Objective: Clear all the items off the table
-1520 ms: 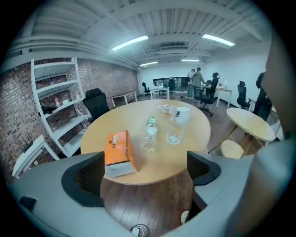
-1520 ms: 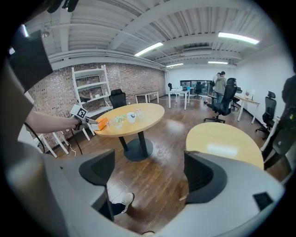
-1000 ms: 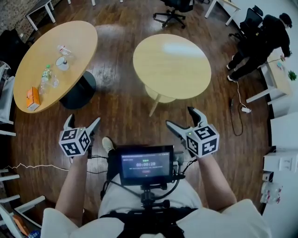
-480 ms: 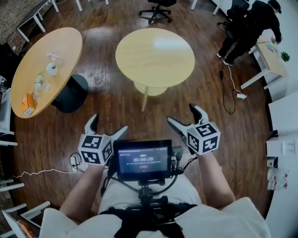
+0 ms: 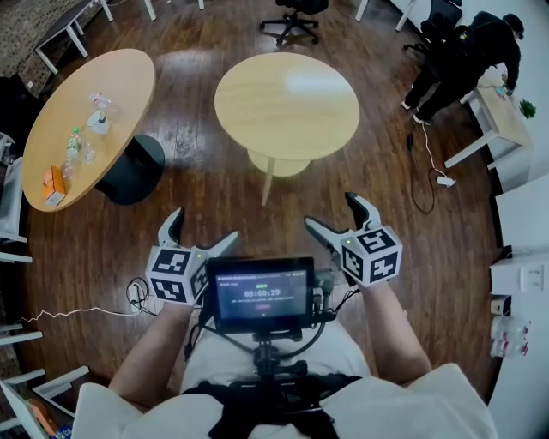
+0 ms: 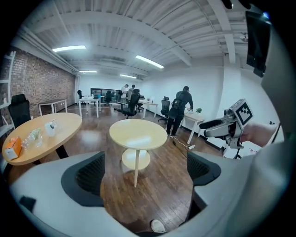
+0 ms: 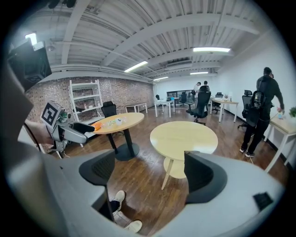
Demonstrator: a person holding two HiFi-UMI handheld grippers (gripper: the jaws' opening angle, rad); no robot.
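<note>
Count: 2 tongs, 2 tables, 1 chest screen, 1 person close by.

Head view: my left tongs (image 5: 203,227) sit at 9 o'clock and my right tongs (image 5: 332,212) at 3. Both are spread wide and pinching nothing. Each one's own view shows only floor between the jaws.

The item table (image 5: 129,77) is at 10 o'clock, well apart from both tongs. It carries 1 orange box (image 5: 54,184) at its near end. Toward the middle is a cluster of bottles and clear containers (image 5: 81,150), roughly five, too small for a firm count.

The second table (image 5: 287,94) is round with a pale top, at 12 o'clock. There is 1 office chair (image 5: 296,13) beyond it. The person in dark clothes (image 5: 463,56) is at 2 o'clock, bent over a white desk (image 5: 506,120).

Versus a second back:
- My left tongs have come in from 8 o'clock and now sit right beside the left edge of the screen (image 5: 262,291).
- My right tongs have barely shifted.
- Jaw spread is the same on both.
- Both tables sit a bit further up and left in view.
</note>
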